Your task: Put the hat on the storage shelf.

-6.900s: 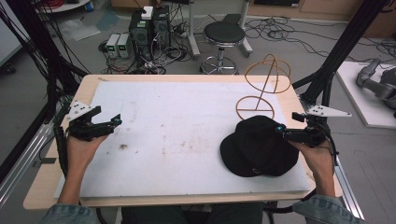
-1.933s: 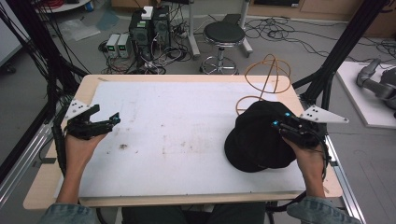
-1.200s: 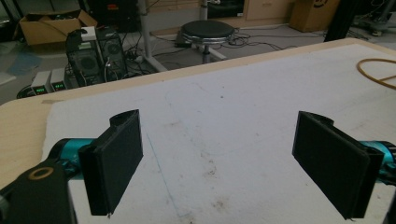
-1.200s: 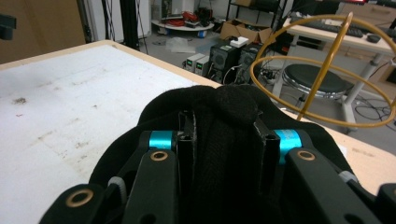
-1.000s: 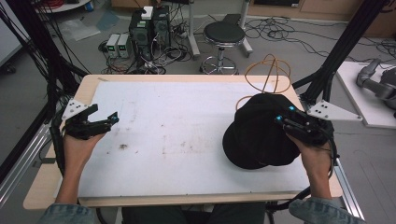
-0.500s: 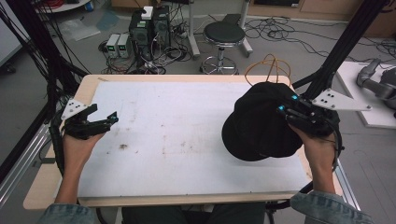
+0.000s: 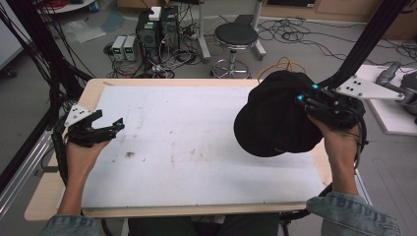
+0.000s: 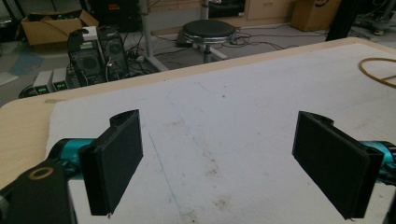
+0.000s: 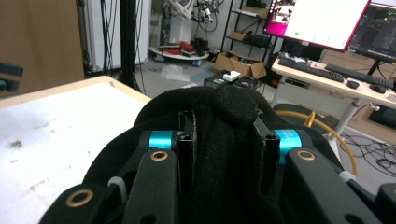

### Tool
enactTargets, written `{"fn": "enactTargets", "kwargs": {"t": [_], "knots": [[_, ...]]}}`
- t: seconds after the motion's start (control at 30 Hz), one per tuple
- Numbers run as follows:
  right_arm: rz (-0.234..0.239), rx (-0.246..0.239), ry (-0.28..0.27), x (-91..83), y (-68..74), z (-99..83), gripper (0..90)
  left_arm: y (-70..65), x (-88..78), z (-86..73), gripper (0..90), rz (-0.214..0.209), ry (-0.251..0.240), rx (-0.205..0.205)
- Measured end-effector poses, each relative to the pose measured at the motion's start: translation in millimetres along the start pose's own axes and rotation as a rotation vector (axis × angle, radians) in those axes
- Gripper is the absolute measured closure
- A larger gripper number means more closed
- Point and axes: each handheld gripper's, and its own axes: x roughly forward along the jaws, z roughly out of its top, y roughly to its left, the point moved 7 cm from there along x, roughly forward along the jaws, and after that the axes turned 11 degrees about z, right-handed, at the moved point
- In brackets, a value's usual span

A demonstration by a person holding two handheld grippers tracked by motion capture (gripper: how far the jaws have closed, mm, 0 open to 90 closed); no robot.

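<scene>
A black hat (image 7: 275,118) hangs in the air over the table's right side, and my right gripper (image 7: 301,96) is shut on a fold of its fabric. In the right gripper view the hat (image 9: 224,107) bulges between the two jaws of my right gripper (image 9: 225,128). Behind the hat, the top of an orange wire stand (image 7: 280,64) peeks out. At the table's left edge my left gripper (image 7: 115,127) stays open with nothing in it. The left gripper view has its jaws (image 8: 233,154) wide apart over the white mat (image 8: 224,121).
The white mat (image 7: 196,137) covers most of the wooden table. The stand's wire ring (image 8: 378,74) lies at the mat's far right. Beyond the table are a round stool (image 7: 236,37), computer boxes (image 7: 155,27) and floor cables. A black frame post (image 7: 366,44) slants at the right.
My right gripper has lifted the hat off the table and carried it up and away, toward the wire stand, which the hat now mostly covers. The left gripper stayed put.
</scene>
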Motion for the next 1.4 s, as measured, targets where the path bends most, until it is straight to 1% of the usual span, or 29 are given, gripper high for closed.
{"fn": "enactTargets", "kwargs": {"t": [0.17,0.33,0.63,0.83,0.97,1.1,1.27,1.4], "knots": [[-0.007,0.01,-0.007,3.9,-6.4,6.5,70.0,0.4,0.6,-0.4,16.4,0.001,0.002,-0.001],[-0.018,0.009,-0.014,7.1,-13.9,11.4,70.0,1.2,0.7,-0.8,16.4,0.002,0.003,-0.003],[-0.04,0.024,-0.054,7.7,-24.3,22.3,70.0,1.7,0.2,-1.0,16.4,0.004,0.003,-0.003],[-0.061,0.014,-0.069,11.9,-32.9,32.7,70.0,1.9,1.2,-2.2,16.4,0.004,0.008,-0.003],[-0.069,0.021,-0.077,15.5,-38.7,38.1,70.0,2.7,0.9,-2.4,16.4,0.004,0.007,-0.006],[-0.072,0.031,-0.075,20.5,-45.2,38.2,70.0,2.7,0.9,-2.2,16.4,0.005,0.005,-0.006],[-0.09,0.044,-0.078,24.9,-54.2,36.8,70.0,2.3,1.3,-2.9,16.4,0.003,0.009,0.0],[-0.104,0.053,-0.084,26.9,-61.6,35.4,70.0,2.3,1.5,-3.1,16.4,0.004,0.009,-0.003]]}}
